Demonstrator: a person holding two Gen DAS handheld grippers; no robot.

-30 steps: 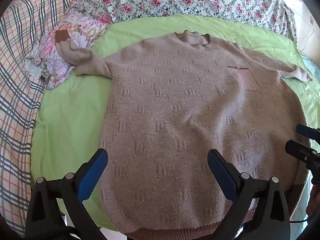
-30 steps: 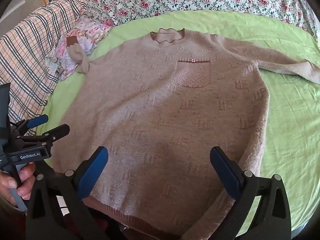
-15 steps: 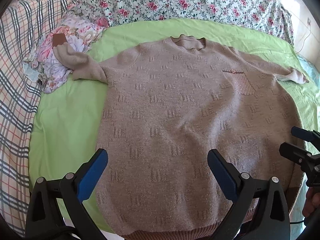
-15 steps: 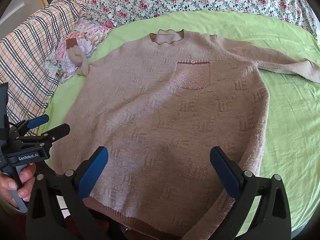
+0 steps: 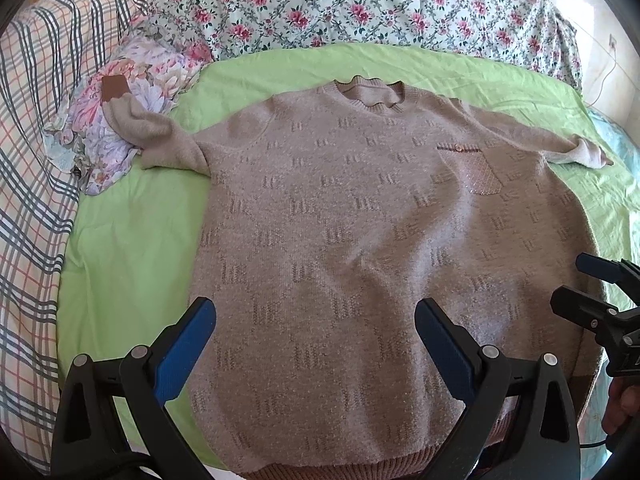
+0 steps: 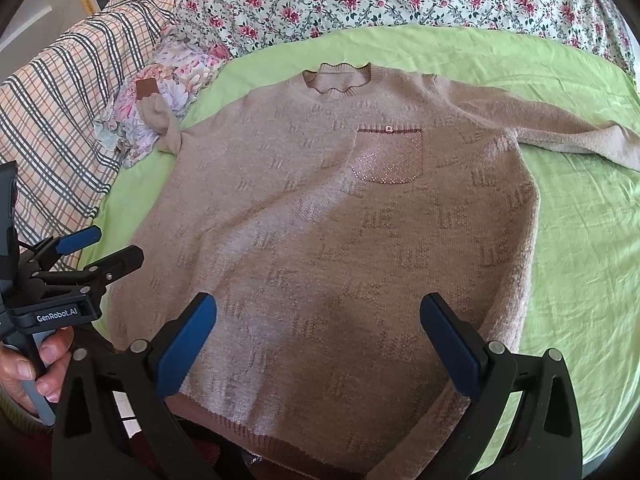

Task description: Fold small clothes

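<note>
A beige knitted sweater (image 5: 360, 240) (image 6: 328, 232) lies face up and spread flat on a green sheet (image 5: 128, 248) (image 6: 580, 272), with its collar at the far side and its chest pocket (image 6: 386, 156) showing. One sleeve (image 5: 156, 132) runs left onto a floral cloth. The other sleeve (image 6: 576, 136) stretches right across the sheet. My left gripper (image 5: 316, 336) hovers open above the sweater's lower part, holding nothing. My right gripper (image 6: 320, 328) is open too, above the hem region. Each gripper also shows in the other's view, the left gripper (image 6: 100, 244) at the left edge and the right gripper (image 5: 576, 284) at the right edge.
A bunched floral cloth (image 5: 120, 120) lies at the sheet's left edge under the sleeve cuff. A plaid blanket (image 5: 32, 160) covers the left side and a rose-print cover (image 5: 360, 4) lies behind. A hand (image 6: 32, 364) holds the left gripper's handle.
Both views have pulled back slightly, so the sweater sits lower and a little smaller in frame. Both grippers stay open and the sweater has not moved.
</note>
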